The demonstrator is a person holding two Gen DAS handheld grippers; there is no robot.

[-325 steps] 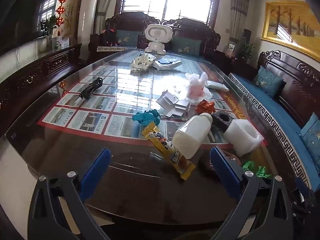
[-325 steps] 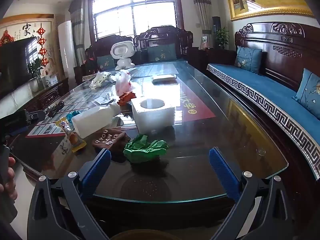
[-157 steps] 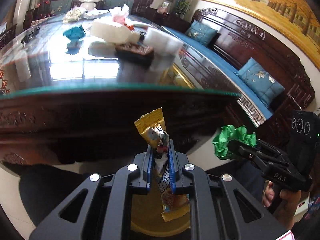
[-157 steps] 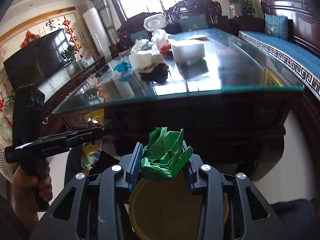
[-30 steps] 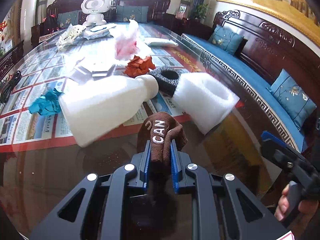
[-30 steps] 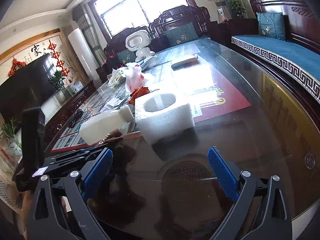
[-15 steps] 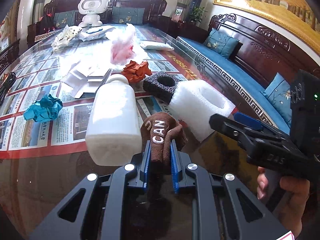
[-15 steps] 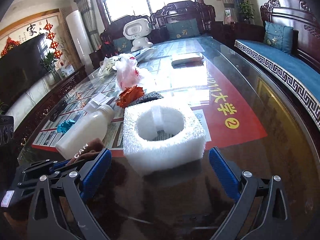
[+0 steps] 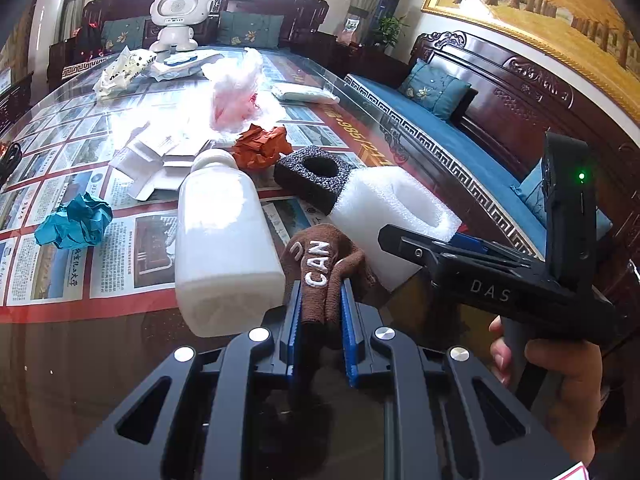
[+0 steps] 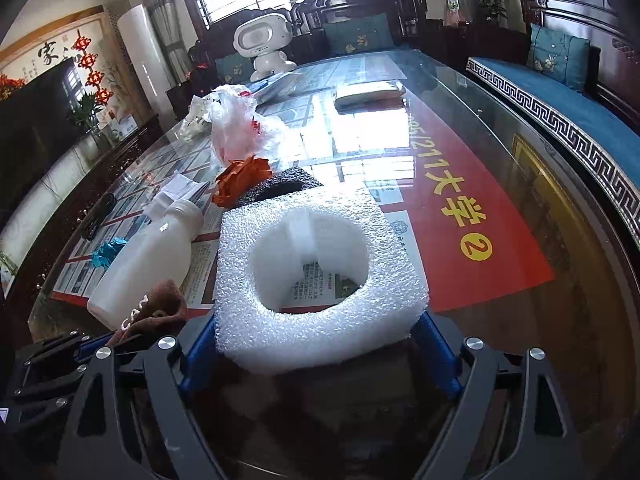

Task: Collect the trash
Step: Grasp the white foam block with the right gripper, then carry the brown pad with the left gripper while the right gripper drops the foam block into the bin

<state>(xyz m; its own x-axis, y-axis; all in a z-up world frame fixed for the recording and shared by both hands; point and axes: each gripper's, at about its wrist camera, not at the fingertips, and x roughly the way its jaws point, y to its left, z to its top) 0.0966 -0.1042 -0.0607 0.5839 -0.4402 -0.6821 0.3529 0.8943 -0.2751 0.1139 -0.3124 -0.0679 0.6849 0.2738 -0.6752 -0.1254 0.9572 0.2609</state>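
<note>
My left gripper (image 9: pixel 318 300) is shut on a brown cloth (image 9: pixel 322 260) with white letters "CAN", just above the glass table (image 9: pixel 80 360). The cloth also shows in the right wrist view (image 10: pixel 154 308). My right gripper (image 10: pixel 316 344) has its blue pads on both sides of a white foam ring block (image 10: pixel 316 276), which fills the gap between them. The block also shows in the left wrist view (image 9: pixel 394 208), with the right gripper (image 9: pixel 460 248) against its near side. A white plastic bottle (image 9: pixel 224 240) lies beside the cloth.
Further back lie a black foam piece (image 9: pixel 314 174), an orange paper wad (image 9: pixel 262 146), a teal paper wad (image 9: pixel 74 222), white cardboard (image 9: pixel 156 152) and a pink plastic bag (image 9: pixel 238 96). A white toy robot (image 9: pixel 178 18) stands at the far end. A blue-cushioned bench (image 9: pixel 460 148) runs along the right.
My right gripper has moved forward and closed in around the white foam block. My left gripper still holds the brown cloth and has barely moved.
</note>
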